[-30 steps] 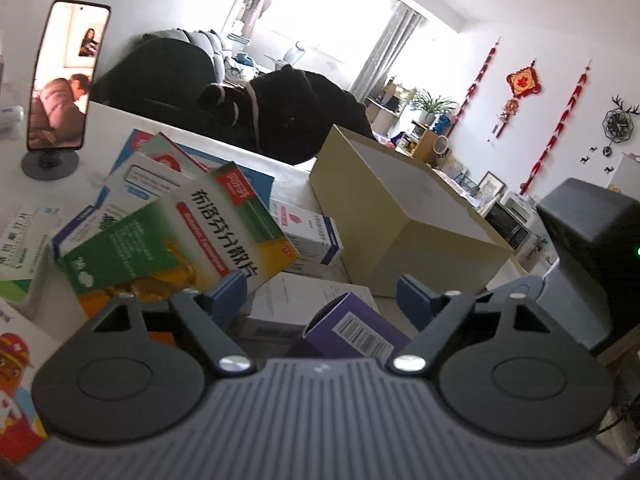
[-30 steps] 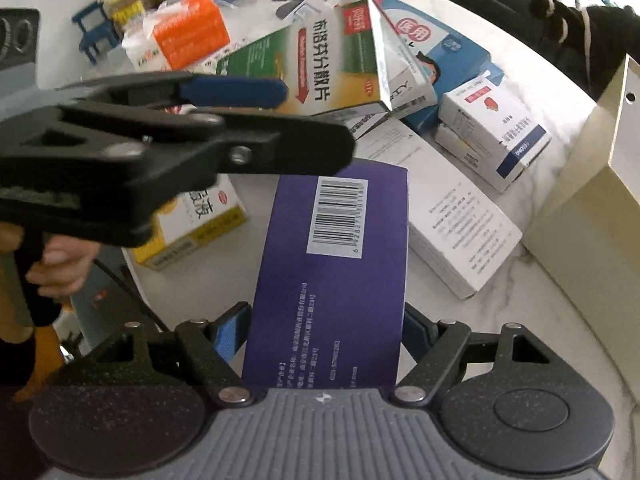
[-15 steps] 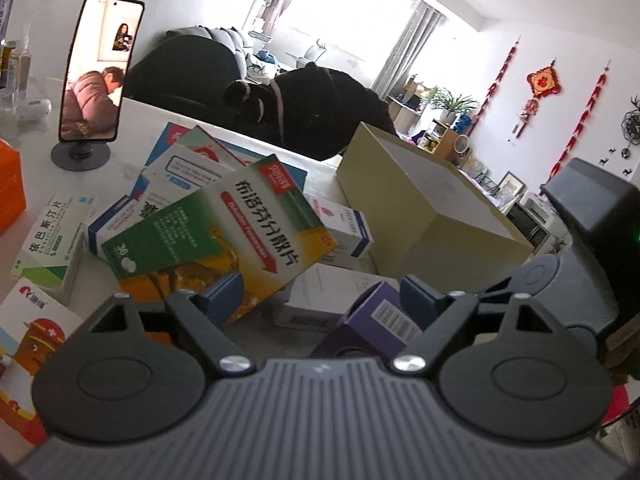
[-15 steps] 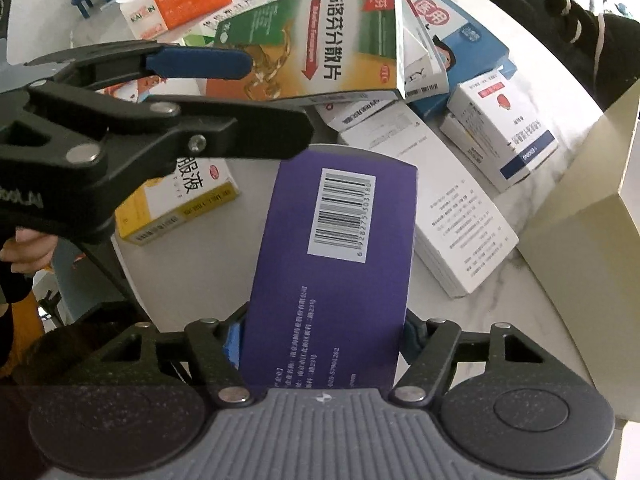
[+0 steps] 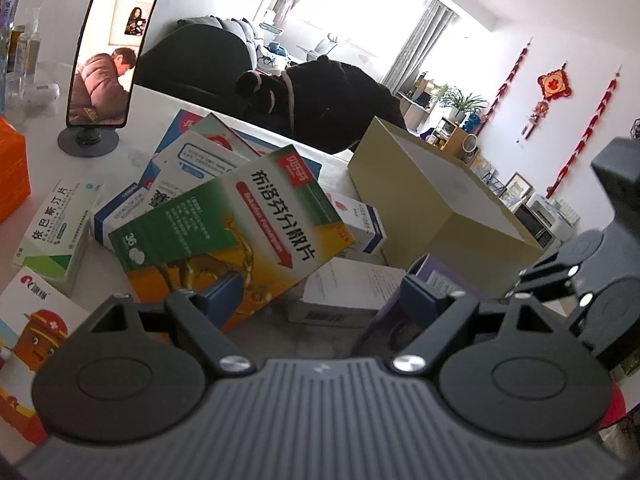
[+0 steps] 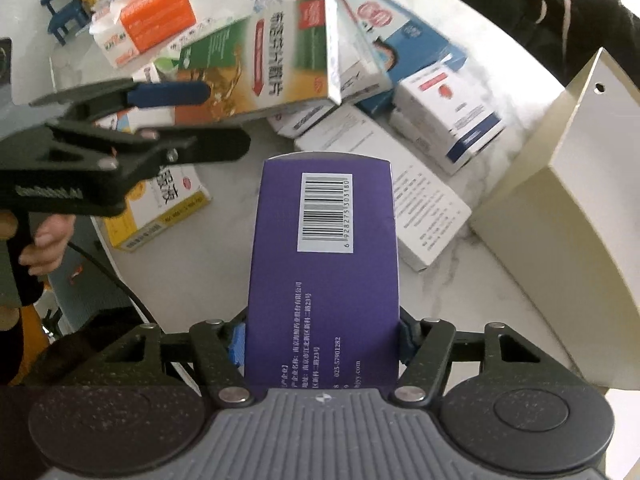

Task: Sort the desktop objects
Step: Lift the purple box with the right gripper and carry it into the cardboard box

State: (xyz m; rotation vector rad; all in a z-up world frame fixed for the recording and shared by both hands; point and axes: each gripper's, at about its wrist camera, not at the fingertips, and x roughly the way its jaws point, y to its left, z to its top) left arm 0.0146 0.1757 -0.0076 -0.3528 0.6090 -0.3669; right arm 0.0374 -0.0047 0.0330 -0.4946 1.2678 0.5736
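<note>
My right gripper (image 6: 322,338) is shut on a purple box (image 6: 324,264) with a white barcode label and holds it above the white marble table (image 6: 492,280). The purple box also shows low at the right in the left wrist view (image 5: 436,276). My left gripper (image 5: 316,292) is open and empty, its left finger next to a tilted green and orange medicine box (image 5: 236,232). That box tops a pile of medicine boxes (image 6: 448,120). The left gripper also shows in the right wrist view (image 6: 168,94), left of the purple box.
A large open beige box (image 6: 568,216) stands at the right of the table. A phone on a stand (image 5: 108,56) plays a video at the back left. An orange tissue pack (image 6: 148,20) and a yellow box (image 6: 160,212) lie at the left.
My right gripper has lifted and drawn back with the purple box. The left gripper has shifted left and back a little; the pile looks the same.
</note>
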